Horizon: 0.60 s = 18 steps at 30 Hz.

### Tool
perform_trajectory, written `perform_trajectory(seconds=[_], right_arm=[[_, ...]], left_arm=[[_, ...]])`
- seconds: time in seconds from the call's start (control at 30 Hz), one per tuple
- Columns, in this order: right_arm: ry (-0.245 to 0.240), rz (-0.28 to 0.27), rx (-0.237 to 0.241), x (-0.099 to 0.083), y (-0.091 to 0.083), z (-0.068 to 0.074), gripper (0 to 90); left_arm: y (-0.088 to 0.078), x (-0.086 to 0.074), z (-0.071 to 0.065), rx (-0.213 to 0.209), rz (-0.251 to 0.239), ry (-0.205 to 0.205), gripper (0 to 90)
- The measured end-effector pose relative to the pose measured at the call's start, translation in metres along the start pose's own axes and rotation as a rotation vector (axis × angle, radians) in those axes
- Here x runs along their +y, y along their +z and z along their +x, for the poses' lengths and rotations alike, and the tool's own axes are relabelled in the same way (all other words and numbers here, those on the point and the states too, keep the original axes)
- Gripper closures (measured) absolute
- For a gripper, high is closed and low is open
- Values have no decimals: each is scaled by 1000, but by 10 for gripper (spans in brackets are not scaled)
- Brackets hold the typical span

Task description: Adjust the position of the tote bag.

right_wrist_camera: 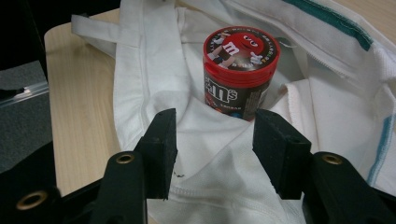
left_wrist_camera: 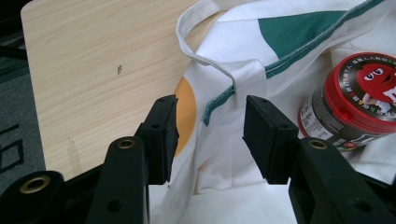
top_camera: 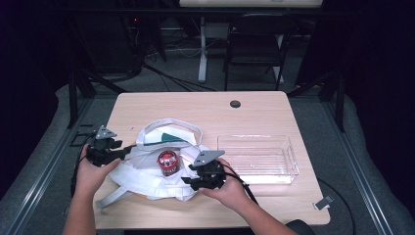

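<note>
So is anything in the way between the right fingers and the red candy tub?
Nothing solid: the right gripper is open, aimed at the red-lidded round candy tub, with only rumpled white cloth bag lying beneath the gap.

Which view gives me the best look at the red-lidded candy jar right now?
The right gripper view: the candy jar stands whole and upright on the white tote bag, lid and label clear. The left gripper view crops the jar at its right edge. The high view shows it small, between both grippers.
</note>
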State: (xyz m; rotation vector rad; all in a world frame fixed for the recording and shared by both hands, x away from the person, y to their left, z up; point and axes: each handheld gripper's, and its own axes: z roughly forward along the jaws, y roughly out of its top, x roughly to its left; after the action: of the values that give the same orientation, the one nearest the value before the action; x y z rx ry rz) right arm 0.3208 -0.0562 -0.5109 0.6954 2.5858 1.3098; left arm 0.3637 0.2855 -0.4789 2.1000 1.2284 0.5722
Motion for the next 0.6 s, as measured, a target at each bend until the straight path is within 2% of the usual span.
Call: perform_trajectory(seconds=[0.03, 0.1, 0.13, 0.23, 0.27, 0.33, 0.47, 0.53, 0.6], right_arm=[[0, 4, 3, 1, 0, -1, 493], [2, 6, -2, 2, 0, -2, 472], [-2, 5, 3, 3, 0, -2, 466], [10, -1, 17, 5, 1, -3, 419], [7, 18, 0, 7, 0, -2, 412], [-21, 24, -36, 8, -1, 0, 415], [-14, 10, -33, 10, -4, -3, 431], [-7, 18, -22, 12, -5, -5, 446], [-9, 21, -31, 14, -5, -8, 455]], left_arm=[[-1, 1, 1, -9, 10, 1, 547], [-1, 1, 1, 4, -5, -3, 545], [-2, 3, 2, -5, 6, -1, 546], [-1, 4, 4, -5, -3, 1, 545], [-1, 4, 4, -5, -3, 0, 544], [-1, 5, 4, -6, -2, 4, 543], [0, 6, 6, -14, -17, -8, 544], [2, 7, 6, -21, -18, -12, 544], [4, 7, 7, -22, -13, -10, 543]])
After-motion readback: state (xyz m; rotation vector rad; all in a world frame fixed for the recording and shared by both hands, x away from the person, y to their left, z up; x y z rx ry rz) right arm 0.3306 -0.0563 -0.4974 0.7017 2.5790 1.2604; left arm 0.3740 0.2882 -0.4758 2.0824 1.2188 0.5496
